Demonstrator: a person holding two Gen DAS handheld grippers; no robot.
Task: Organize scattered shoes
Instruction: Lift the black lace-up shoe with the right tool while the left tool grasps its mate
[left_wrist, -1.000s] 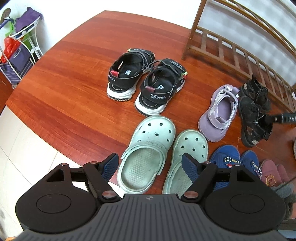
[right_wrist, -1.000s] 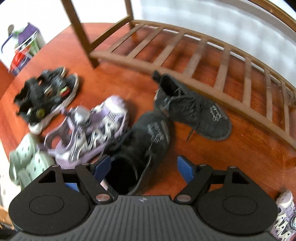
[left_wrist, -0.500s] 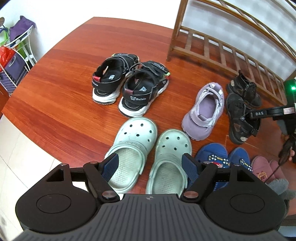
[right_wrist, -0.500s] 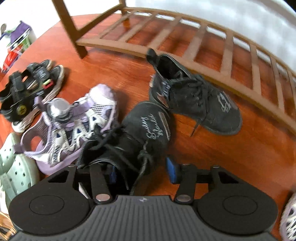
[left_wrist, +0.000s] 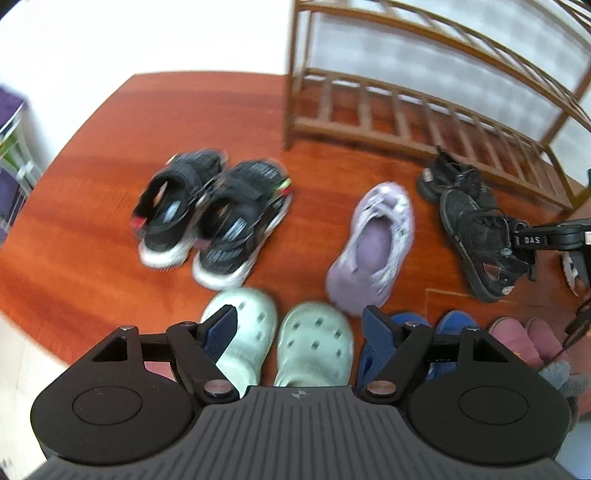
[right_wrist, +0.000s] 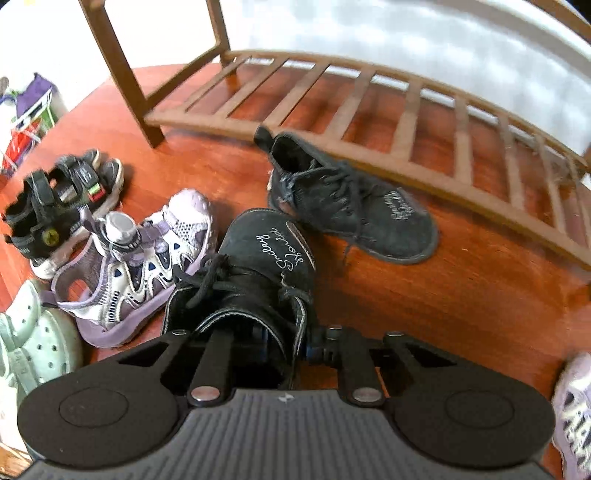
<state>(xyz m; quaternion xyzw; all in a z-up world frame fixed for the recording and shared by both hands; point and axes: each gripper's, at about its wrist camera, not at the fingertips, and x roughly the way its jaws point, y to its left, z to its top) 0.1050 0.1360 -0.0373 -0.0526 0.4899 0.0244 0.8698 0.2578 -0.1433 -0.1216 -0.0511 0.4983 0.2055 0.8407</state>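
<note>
My right gripper (right_wrist: 286, 345) is shut on the heel collar of a black lace-up boot (right_wrist: 258, 266) with white script on its toe; one finger is inside the boot. It also shows in the left wrist view (left_wrist: 480, 240), with the right gripper (left_wrist: 517, 240) at its heel. Its mate (right_wrist: 354, 206) lies just beyond, against the wooden shoe rack (right_wrist: 406, 122). My left gripper (left_wrist: 299, 328) is open and empty above a pair of mint green clogs (left_wrist: 280, 336). A purple sandal (left_wrist: 373, 236) and black sandals (left_wrist: 214, 218) lie on the floor.
Blue slippers (left_wrist: 443, 325) and pink slippers (left_wrist: 524, 336) lie at the right of the clogs. Another purple sandal (right_wrist: 572, 406) is at the right edge. A wire cart with bags (right_wrist: 29, 110) stands at the far left by the wall. The rack's lower slats (left_wrist: 424, 118) hold nothing.
My right gripper has closed on the black boot's heel collar. My left gripper has drawn back and tilted up, so more of the rack and wall shows; it stays open.
</note>
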